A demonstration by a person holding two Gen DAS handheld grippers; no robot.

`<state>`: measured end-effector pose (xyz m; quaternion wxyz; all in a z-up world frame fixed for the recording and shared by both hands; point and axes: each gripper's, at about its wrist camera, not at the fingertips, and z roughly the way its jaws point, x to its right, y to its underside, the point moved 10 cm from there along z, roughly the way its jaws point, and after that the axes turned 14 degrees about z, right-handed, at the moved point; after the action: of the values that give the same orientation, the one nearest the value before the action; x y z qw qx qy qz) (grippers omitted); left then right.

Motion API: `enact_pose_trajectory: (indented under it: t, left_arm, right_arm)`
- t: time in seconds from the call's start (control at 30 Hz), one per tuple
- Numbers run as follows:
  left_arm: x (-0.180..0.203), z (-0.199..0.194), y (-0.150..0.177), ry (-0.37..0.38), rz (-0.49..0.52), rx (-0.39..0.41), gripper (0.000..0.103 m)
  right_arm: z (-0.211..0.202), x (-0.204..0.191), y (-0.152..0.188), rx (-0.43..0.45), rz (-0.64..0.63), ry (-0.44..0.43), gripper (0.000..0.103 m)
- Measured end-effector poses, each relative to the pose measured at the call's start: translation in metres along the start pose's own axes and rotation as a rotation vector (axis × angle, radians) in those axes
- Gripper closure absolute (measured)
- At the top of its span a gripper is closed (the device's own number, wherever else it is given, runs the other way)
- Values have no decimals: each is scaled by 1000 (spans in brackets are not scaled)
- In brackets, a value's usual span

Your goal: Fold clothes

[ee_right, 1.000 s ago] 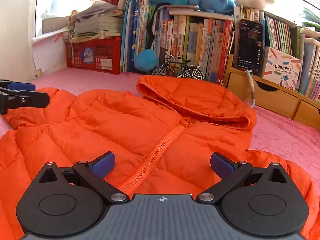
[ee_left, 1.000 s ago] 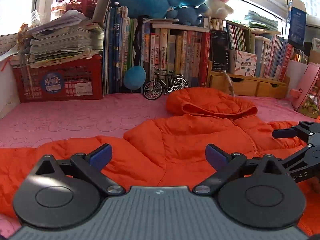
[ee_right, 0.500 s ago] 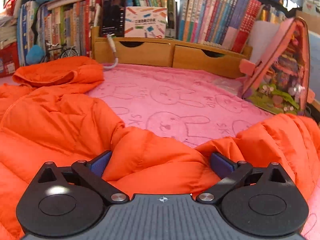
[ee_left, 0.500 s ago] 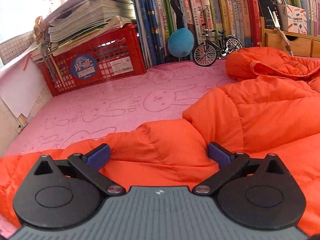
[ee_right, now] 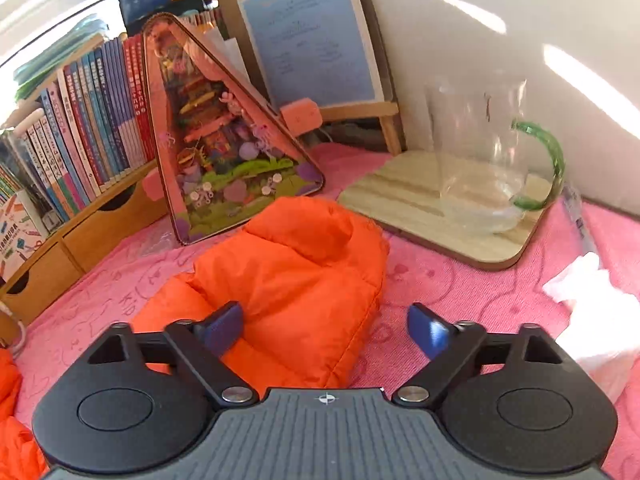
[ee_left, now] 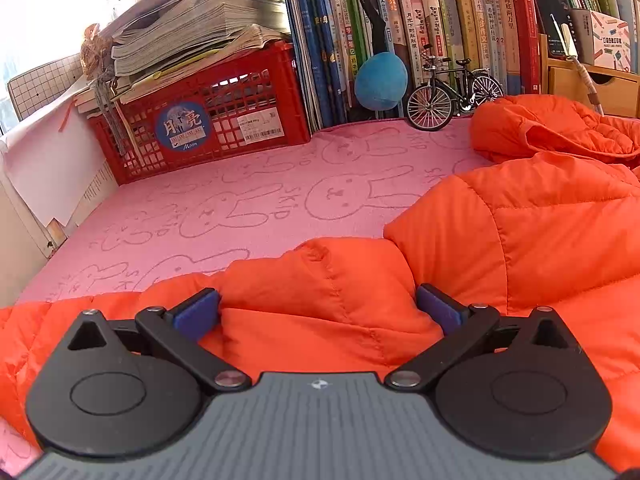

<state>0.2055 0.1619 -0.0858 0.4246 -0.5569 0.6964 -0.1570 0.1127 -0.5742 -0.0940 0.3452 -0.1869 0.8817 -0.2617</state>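
Note:
An orange puffer jacket (ee_left: pixel 540 232) lies spread on the pink bunny-print cloth (ee_left: pixel 240 200), its hood (ee_left: pixel 552 132) toward the books. My left gripper (ee_left: pixel 318 312) is open, its blue pads straddling the jacket's left sleeve (ee_left: pixel 312 292) close above it. In the right wrist view the other sleeve (ee_right: pixel 296 280) stretches out over the pink cloth (ee_right: pixel 460 292) toward a wooden board. My right gripper (ee_right: pixel 324 330) is open over that sleeve, its left pad against the fabric and its right pad over bare cloth.
A red crate (ee_left: pixel 200 120) with stacked papers, a row of books (ee_left: pixel 420 20), a blue plush ball (ee_left: pixel 380 80) and a model bicycle (ee_left: pixel 452 96) line the back. On the right stand a triangular pink case (ee_right: pixel 224 148), a glass jug (ee_right: pixel 484 152) on a wooden board (ee_right: pixel 400 192), and white tissue (ee_right: pixel 592 312).
Both grippers have swung outward from the jacket's body to its sleeves, the left to the left sleeve, the right to the right sleeve's end. Both stay open.

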Motion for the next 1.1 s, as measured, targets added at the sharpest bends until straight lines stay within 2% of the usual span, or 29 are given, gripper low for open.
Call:
enact_pose_trajectory:
  t: [0.03, 0.07, 0.23, 0.4, 0.47, 0.5, 0.53, 0.57, 0.6, 0.63, 0.7, 0.8, 0.87, 0.97, 1.03, 1.1]
  left_arm:
    - [1, -1, 0, -7, 8, 1, 0]
    - [1, -1, -1, -15, 16, 3, 0]
    - [3, -2, -2, -36, 39, 6, 0]
    - [1, -1, -2, -21, 21, 4, 0]
    - [2, -1, -2, -24, 24, 4, 0]
    - [2, -1, -2, -25, 26, 5, 0]
    - [2, -1, -2, -25, 26, 5, 0]
    - [2, -2, -2, -25, 25, 5, 0]
    - [2, -2, -2, -25, 24, 5, 0]
    - [2, -2, -2, -24, 23, 4, 0]
    - [2, -2, -2, -26, 25, 5, 0]
    - [2, -3, -3, -37, 36, 7, 0]
    - [3, -4, -3, -46, 46, 8, 0]
    - [5, -5, -4, -69, 69, 11, 0]
    - [6, -5, -5, -85, 87, 13, 0]
    - [8, -6, -6, -103, 105, 16, 0]
  right_arm:
    - [-3, -2, 1, -1, -1, 1, 84]
    - [-10, -3, 0, 31, -28, 21, 87]
    - [-36, 6, 6, 170, -243, 209, 88]
    - [-63, 16, 14, 284, -472, 417, 87]
    - [-74, 18, 17, 330, -563, 501, 83]
    - [-84, 12, 20, 361, -576, 500, 74]
    - [-96, 3, 23, 396, -580, 486, 56]
    - [-107, -5, 26, 430, -583, 473, 42]
    - [-120, -25, 34, 465, -596, 404, 14]
    - [-133, -49, 42, 499, -610, 319, 5]
    - [-152, -103, 70, 499, -648, 116, 6]
    - [-155, -184, 139, 320, -716, -227, 6]
    - [-152, -236, 199, 190, -795, -382, 8]
    - [-152, -289, 287, 91, -979, -521, 9]
    - [-156, -320, 342, 59, -1108, -599, 10]
    - [-149, -333, 367, 15, -1165, -606, 10]
